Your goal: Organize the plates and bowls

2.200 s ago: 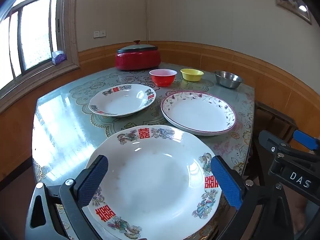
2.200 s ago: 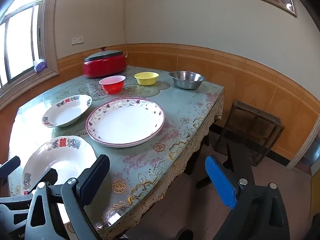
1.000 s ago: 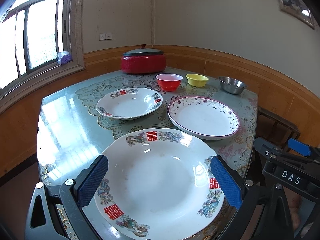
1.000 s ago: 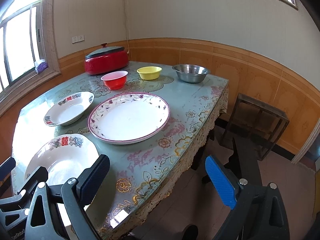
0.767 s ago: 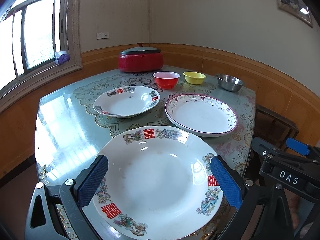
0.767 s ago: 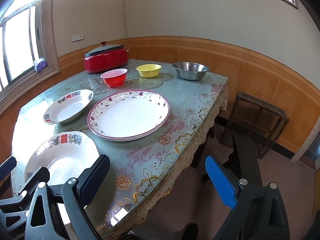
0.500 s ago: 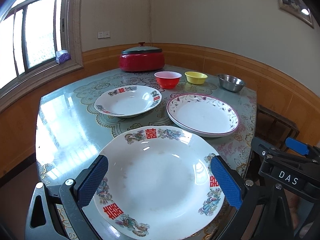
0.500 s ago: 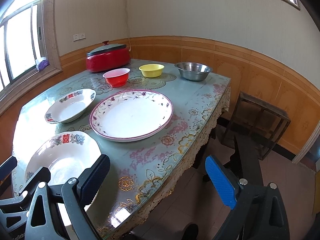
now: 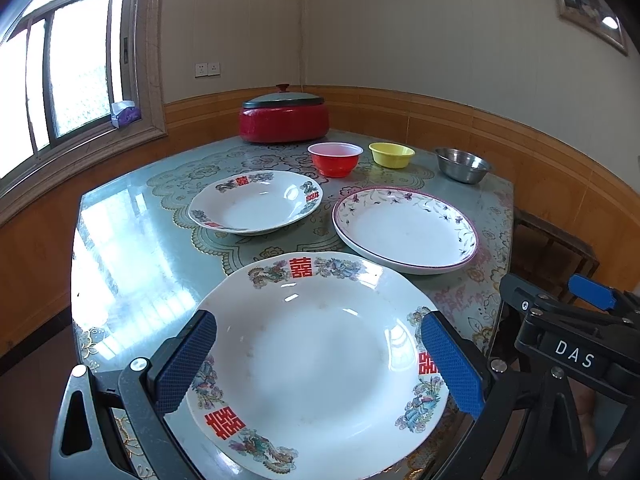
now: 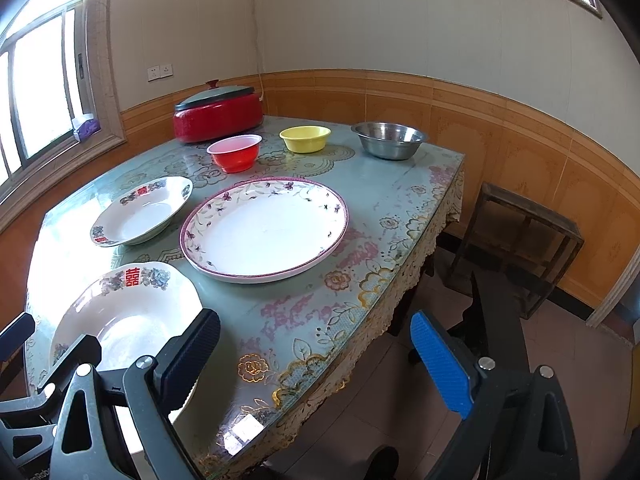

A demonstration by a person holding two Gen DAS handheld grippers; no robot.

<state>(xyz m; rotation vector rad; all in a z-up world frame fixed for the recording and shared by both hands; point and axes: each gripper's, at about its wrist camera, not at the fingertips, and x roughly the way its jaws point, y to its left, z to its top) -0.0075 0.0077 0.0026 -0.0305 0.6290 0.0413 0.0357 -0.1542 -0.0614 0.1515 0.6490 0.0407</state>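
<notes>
Plate [image 9: 316,364] btwn open left claw [image 9: 318,364]

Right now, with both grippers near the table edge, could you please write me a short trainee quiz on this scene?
1. True or false: the left gripper is shut on the nearest plate.
2. Which bowl stands farthest right in the back row? A. red bowl B. yellow bowl C. steel bowl
3. Fill in: the plate with the purple floral rim lies ____ the smaller red-character plate: beside or on top of.

Key
1. False: its jaws stand wide open on either side of the plate. The right gripper is open too, at the table edge.
2. C
3. beside
</notes>
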